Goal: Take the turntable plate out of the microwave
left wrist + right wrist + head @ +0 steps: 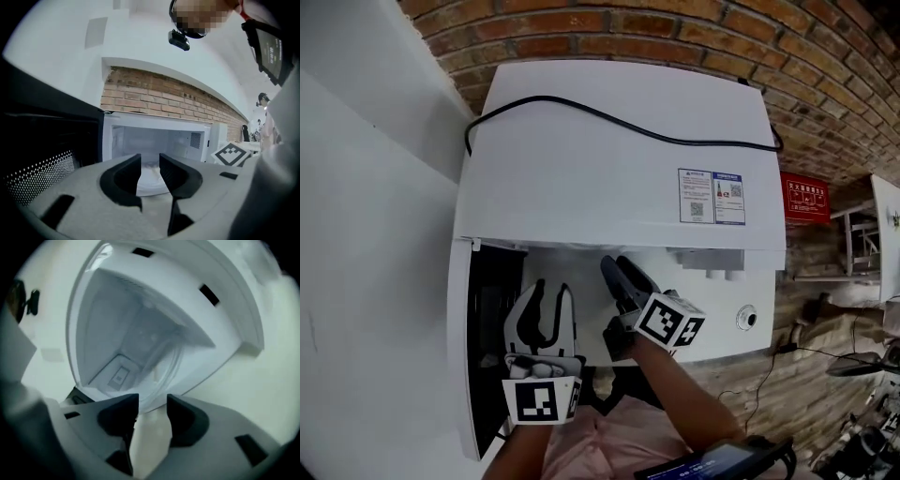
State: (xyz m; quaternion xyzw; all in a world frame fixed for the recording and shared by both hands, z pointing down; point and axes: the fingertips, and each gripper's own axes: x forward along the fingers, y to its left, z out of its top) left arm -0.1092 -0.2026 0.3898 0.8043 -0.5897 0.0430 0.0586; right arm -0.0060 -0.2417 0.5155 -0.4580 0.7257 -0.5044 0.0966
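Hanging open at far left, the dark-lined microwave door sits just beside a plain white wall; its dotted mesh window shows in the left gripper view. The boxy white microwave stands against a red brick wall, w/ a thin black power cord draped across its top and a blue-and-white info sticker near the front right corner.

The left gripper, grey w/ black pads, is held at the mouth of the cavity, near the door side and pointing roughly level into it. Its jaws are spread, w/ nothing btwn the pads. Through that gap, the left gripper view shows the round clear glass turntable plate lying flat on the cavity floor, inside the oven and apart from the pads.

The right gripper is just beside the left one, a bit further in at the opening and tilted down. Its view is rolled, so the cavity looks slanted. Its jaws are also spread and pinch nothing; the plate's rim shows just beyond the tips, and I can't tell whether they touch it.

Far right, a red rectangular wall sign hangs on the brick.
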